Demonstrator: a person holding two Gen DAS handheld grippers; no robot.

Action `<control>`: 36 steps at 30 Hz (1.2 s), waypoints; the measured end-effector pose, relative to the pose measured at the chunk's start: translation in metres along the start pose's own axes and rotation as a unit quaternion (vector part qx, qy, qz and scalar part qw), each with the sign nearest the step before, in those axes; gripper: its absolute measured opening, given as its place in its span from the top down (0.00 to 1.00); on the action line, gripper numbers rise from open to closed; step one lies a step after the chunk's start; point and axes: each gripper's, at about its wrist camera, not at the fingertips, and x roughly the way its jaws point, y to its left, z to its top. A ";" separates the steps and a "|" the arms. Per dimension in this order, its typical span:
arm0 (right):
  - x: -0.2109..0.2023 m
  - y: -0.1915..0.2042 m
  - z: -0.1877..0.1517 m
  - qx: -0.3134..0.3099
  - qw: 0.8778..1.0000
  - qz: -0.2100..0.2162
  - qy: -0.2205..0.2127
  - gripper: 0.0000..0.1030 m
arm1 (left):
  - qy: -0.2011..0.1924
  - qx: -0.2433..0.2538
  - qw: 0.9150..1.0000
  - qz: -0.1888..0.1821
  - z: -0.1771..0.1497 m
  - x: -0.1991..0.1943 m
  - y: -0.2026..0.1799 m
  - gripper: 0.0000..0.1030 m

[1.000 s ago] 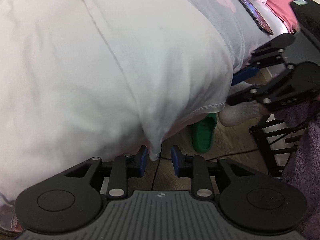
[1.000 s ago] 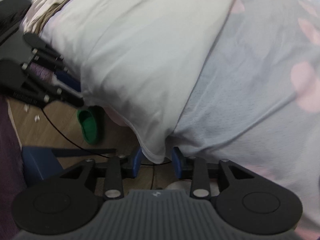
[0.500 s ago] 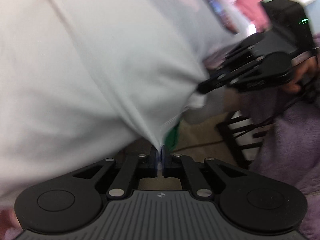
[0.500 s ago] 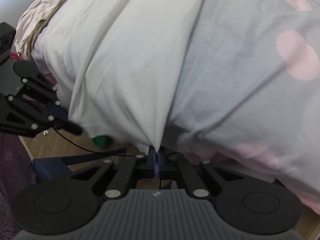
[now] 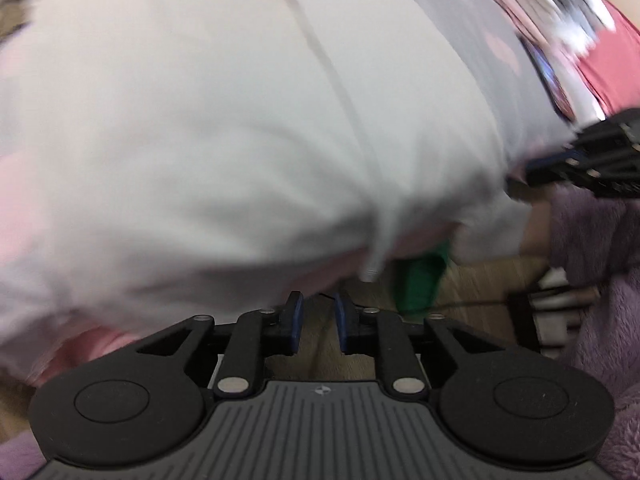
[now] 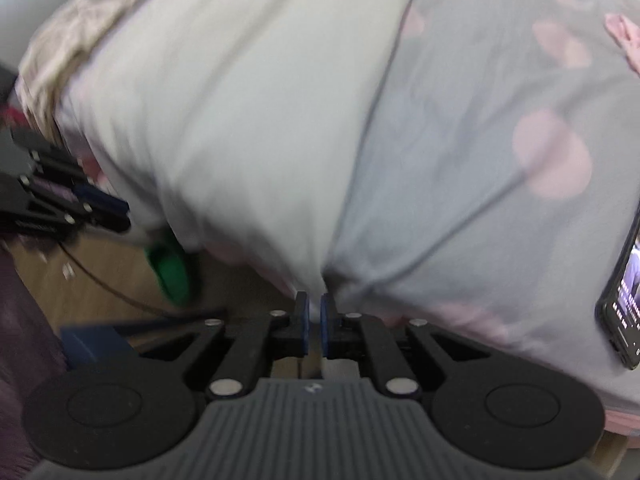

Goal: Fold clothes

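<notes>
Left claw (image 5: 318, 322) has just been opening; nothing sits between its blue pads, the white garment (image 5: 240, 120) draped over the bed edge above. Right claw (image 6: 314, 322), opening slightly too, stands empty; only its view shows a phone (image 6: 624, 300).

A bed (image 6: 500, 128), covered by a grey sheet (image 6: 460, 216) dotted with pink, is seen draped with a white garment (image 5: 240, 128) hanging over its edge. A phone (image 6: 624, 300) is laid on the sheet, well apart from the garment. On the wooden floor (image 5: 480, 280) below, a green slipper (image 6: 170, 270) is seen.
</notes>
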 end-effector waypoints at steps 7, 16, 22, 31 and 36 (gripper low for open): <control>-0.015 0.036 0.021 -0.051 0.997 0.025 -0.045 0.78 | -0.021 -0.067 0.995 0.064 -0.026 -0.007 0.041 0.74; -0.002 0.071 0.030 -0.113 0.992 0.045 -0.029 0.74 | -0.016 -0.046 0.992 0.115 -0.027 0.016 0.064 0.73; 0.011 0.065 0.029 -0.104 0.994 0.038 -0.010 0.72 | -0.017 -0.055 0.994 0.098 -0.023 0.024 0.069 0.73; 0.018 0.070 0.029 -0.121 0.992 0.036 -0.001 0.68 | 0.009 -0.069 0.989 0.127 -0.026 0.031 0.058 0.73; 0.021 0.073 0.029 -0.130 0.991 0.036 0.002 0.67 | 0.007 -0.070 0.992 0.108 -0.029 0.031 0.063 0.73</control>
